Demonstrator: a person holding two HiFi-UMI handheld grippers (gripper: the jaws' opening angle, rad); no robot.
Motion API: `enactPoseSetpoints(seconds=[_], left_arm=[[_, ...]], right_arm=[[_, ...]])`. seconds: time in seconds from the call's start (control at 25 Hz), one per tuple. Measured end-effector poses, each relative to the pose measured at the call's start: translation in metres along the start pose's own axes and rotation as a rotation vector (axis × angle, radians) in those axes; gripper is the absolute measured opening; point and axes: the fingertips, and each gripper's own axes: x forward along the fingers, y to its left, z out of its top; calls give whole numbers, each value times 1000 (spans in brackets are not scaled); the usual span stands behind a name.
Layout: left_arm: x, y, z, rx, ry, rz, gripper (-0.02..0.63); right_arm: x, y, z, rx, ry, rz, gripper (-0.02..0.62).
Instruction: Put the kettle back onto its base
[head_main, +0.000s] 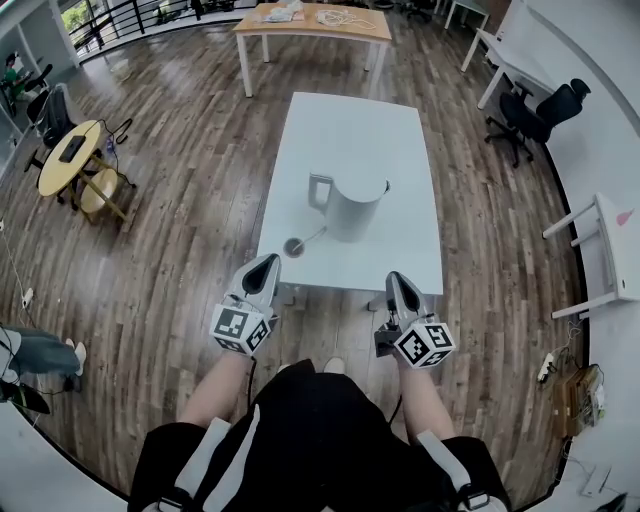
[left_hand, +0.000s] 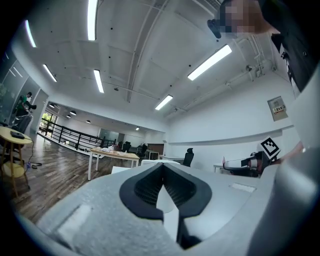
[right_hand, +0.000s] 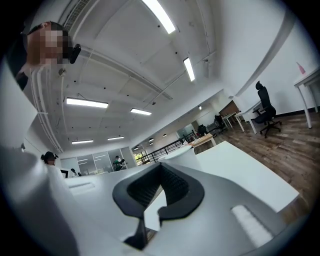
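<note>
Head view: kettle (head_main: 352, 207) on white table (head_main: 410, 250), off base (head_main: 294, 246), ahead between both claws, handle (head_main: 320, 190) turned left. Left gripper (head_main: 267, 264) nearer handle and base, right gripper (head_main: 397, 281) farther

Left gripper view: jaws closed together, nothing held

Right gripper view: jaws closed together, nothing held
</note>
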Motion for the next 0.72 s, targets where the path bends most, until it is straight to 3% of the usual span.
enactPoseSetpoints(seconds=[0.36,0.72], left_arm=[[-16,-1,-5,-32,4,-45,3],[-22,8,-6,-32,2,-7,3]], right_arm=[[0,26,-14,6,-12,-17,5],[4,31,-15,45,-19,-4,5]])
